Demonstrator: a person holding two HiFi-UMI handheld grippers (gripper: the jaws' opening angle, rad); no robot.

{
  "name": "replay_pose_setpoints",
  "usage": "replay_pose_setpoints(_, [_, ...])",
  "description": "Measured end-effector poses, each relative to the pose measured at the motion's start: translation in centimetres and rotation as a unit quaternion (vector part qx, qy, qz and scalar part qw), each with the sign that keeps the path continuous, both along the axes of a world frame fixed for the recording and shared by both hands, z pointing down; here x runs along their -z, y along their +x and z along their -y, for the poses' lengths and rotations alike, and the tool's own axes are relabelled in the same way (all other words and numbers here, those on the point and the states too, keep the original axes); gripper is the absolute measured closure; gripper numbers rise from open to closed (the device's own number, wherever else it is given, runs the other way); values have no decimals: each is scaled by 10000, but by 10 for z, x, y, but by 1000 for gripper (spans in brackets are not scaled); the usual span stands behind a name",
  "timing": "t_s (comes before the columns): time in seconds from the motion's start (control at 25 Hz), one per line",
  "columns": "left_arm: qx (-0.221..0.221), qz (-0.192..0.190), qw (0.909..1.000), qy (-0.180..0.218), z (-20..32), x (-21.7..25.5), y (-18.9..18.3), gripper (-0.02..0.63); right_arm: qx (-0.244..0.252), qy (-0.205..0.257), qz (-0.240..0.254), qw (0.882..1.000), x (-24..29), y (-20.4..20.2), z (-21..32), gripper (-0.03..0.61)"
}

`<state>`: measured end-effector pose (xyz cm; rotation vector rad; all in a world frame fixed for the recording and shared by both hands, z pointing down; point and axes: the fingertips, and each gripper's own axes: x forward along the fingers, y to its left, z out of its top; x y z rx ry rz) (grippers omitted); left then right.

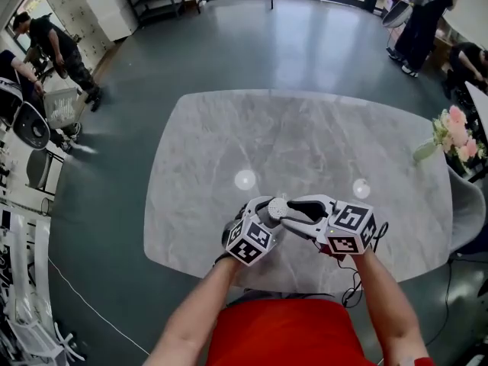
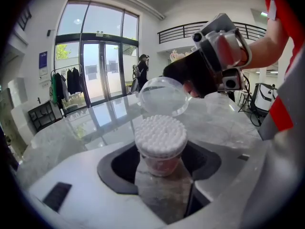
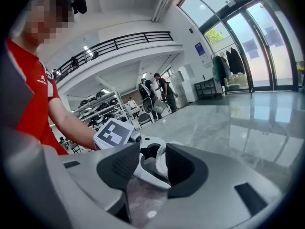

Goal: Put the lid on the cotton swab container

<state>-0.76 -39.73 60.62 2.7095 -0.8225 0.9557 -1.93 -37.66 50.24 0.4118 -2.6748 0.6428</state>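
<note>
The cotton swab container (image 2: 160, 138), a clear tub packed with white swabs, stands upright between the jaws of my left gripper (image 2: 160, 165), whose black pads sit against its sides. Just above and behind it hangs the clear round lid (image 2: 163, 96), tilted, with my right gripper (image 2: 185, 87) shut on its far edge. In the head view both grippers meet near the table's front edge, the left gripper (image 1: 267, 209) and the right gripper (image 1: 294, 210) tip to tip. In the right gripper view the clear lid (image 3: 143, 198) lies between the jaws of my right gripper (image 3: 147, 168), with the left gripper (image 3: 143, 151) right beyond.
The grey marble table (image 1: 305, 143) stretches ahead; its front edge is right below my hands. A bunch of pink flowers (image 1: 456, 134) sits at the table's right edge, beside a chair (image 1: 467, 212). People stand far off on the floor.
</note>
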Motion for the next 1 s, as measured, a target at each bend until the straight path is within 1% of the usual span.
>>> replay_pose_setpoints(0.16, [-51, -7, 10000, 13, 0, 0, 2, 310, 169, -172, -184, 9995, -11, -13, -1, 457])
replay_pose_setpoints(0.28, [-77, -11, 10000, 24, 0, -1, 5, 310, 223, -180, -406, 9988, -20, -18, 0, 491])
replay_pose_setpoints(0.48, [-149, 9, 9999, 63, -1, -1, 6, 310, 150, -188, -873, 9959, -35, -23, 4, 531])
replay_pose_setpoints(0.52, [-152, 11, 9999, 65, -1, -1, 6, 310, 104, -221, -919, 9955, -37, -24, 5, 545])
replay_pose_setpoints(0.64, [-177, 78, 9998, 96, -1, -2, 4, 310, 8, -397, -1028, 9939, -38, -26, 7, 551])
replay_pose_setpoints(0.72, [-212, 234, 9994, 157, -1, -3, 5, 311, 54, -272, -1317, 9909, -39, -27, 7, 551])
replay_pose_setpoints(0.8, [-229, 388, 9988, 201, -1, -4, 7, 311, 182, 46, -1742, 9845, -40, -28, 6, 546])
replay_pose_setpoints(0.84, [-212, 400, 9988, 193, -1, -5, 8, 311, 247, 159, -1890, 9815, -41, -29, 5, 541])
replay_pose_setpoints(0.92, [-156, 299, 9994, 125, -2, -5, 10, 313, 327, 196, -1938, 9803, -41, -29, 4, 541])
replay_pose_setpoints(1.0, [-106, 170, 9998, 70, -2, -5, 12, 313, 314, 168, -1778, 9834, -40, -27, 3, 541])
